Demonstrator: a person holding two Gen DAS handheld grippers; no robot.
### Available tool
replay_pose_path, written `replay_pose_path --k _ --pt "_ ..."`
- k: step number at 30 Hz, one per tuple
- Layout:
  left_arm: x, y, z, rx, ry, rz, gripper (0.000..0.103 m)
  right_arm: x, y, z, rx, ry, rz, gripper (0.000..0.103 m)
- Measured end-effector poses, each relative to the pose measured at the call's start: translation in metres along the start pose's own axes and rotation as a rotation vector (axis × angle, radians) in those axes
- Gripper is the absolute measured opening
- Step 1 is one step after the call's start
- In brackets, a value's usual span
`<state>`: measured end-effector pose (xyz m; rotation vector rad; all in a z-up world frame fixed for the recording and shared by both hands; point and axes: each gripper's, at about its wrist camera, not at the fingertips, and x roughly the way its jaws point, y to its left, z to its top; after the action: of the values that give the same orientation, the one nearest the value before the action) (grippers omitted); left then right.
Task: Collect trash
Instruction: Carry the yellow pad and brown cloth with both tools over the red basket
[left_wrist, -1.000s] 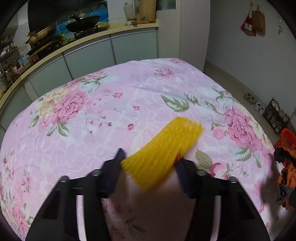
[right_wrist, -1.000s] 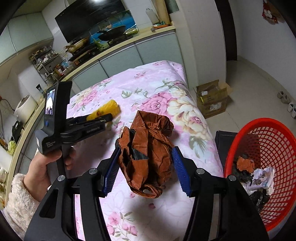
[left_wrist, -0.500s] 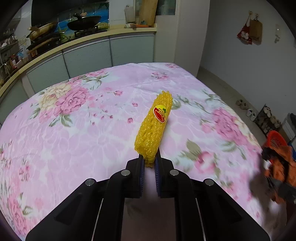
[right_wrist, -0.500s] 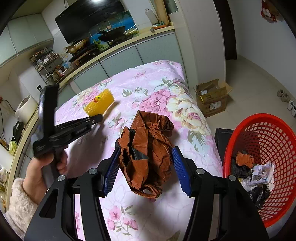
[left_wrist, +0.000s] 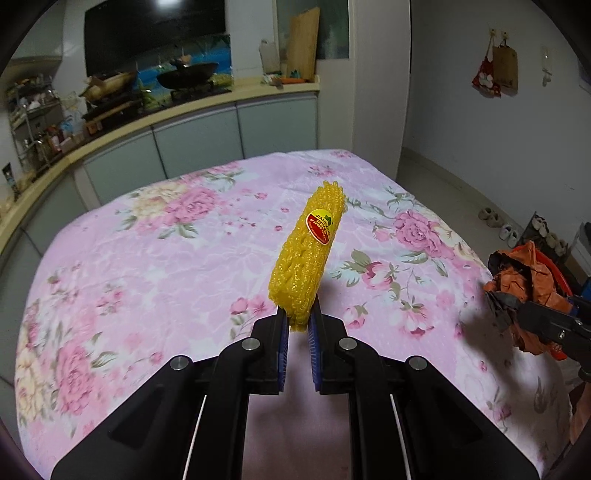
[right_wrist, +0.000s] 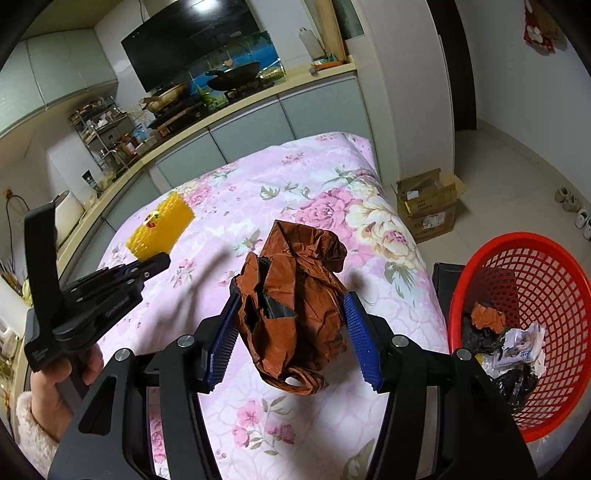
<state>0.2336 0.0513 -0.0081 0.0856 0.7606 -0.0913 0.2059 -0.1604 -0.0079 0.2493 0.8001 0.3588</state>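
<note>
My left gripper is shut on the near end of a yellow foam fruit net with a red and yellow sticker, and holds it above the floral tablecloth. The net also shows in the right wrist view, sticking out past the left gripper. My right gripper is shut on a crumpled brown plastic bag, above the table's right part. The bag also shows at the right edge of the left wrist view. A red mesh basket on the floor to the right holds several scraps of trash.
A cardboard box stands on the floor beyond the table's right edge. A kitchen counter with a wok and pans runs behind the table. Shoes lie by the right wall.
My left gripper closed on the yellow net and lifted it off the cloth, tilting upward. My right gripper kept hold of the brown bag and barely moved.
</note>
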Motion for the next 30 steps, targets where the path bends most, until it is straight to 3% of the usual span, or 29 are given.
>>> replay_pose_path --k 16,30 --pt "-0.052 -0.017 -0.012 0.003 -0.058 -0.012 0.009 -0.042 0.009 -0.004 -0.015 -0.078 -0.006 0.054" --pt "-0.064 -0.064 -0.006 0.07 -0.088 -0.089 0.01 -0.078 -0.022 -0.002 0.041 -0.156 -0.073 0.054"
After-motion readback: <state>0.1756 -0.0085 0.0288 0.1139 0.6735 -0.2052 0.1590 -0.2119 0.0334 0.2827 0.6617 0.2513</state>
